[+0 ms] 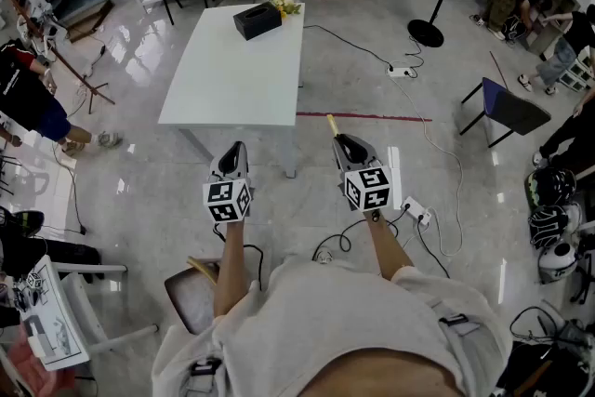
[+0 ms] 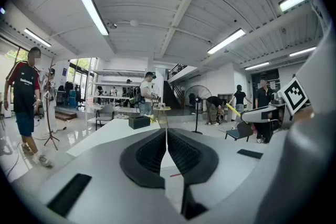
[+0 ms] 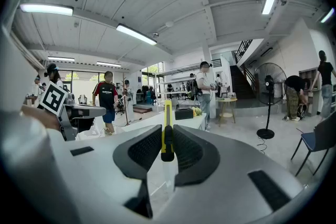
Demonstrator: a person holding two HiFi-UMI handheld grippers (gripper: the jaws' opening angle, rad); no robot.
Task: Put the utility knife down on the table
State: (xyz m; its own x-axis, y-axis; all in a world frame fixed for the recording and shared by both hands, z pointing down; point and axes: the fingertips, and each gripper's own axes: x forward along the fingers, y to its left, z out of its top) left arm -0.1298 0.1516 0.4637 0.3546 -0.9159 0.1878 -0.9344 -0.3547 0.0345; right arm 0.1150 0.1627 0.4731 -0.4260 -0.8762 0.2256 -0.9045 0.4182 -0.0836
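I am carrying the slim yellow-and-black plastic utility knife (image 3: pixel 167 131) toward the smooth white rectangular table (image 1: pixel 232 70), and I am standing short of its near end. The right gripper (image 1: pixel 342 142) is clamping the knife's handle between its ribbed black rubber pads, jaws partly closed, with the knife's tip pointing forward over the glossy tiled floor (image 1: pixel 372 60). The left gripper (image 1: pixel 236 149) is hanging beside it with nothing in its grasp, pads pressed together. By my judgement, the approach is the step in hand. Next I am looking to step forward, lower the knife onto bare tabletop clear of the black box (image 1: pixel 257 19), and ease the jaws apart.
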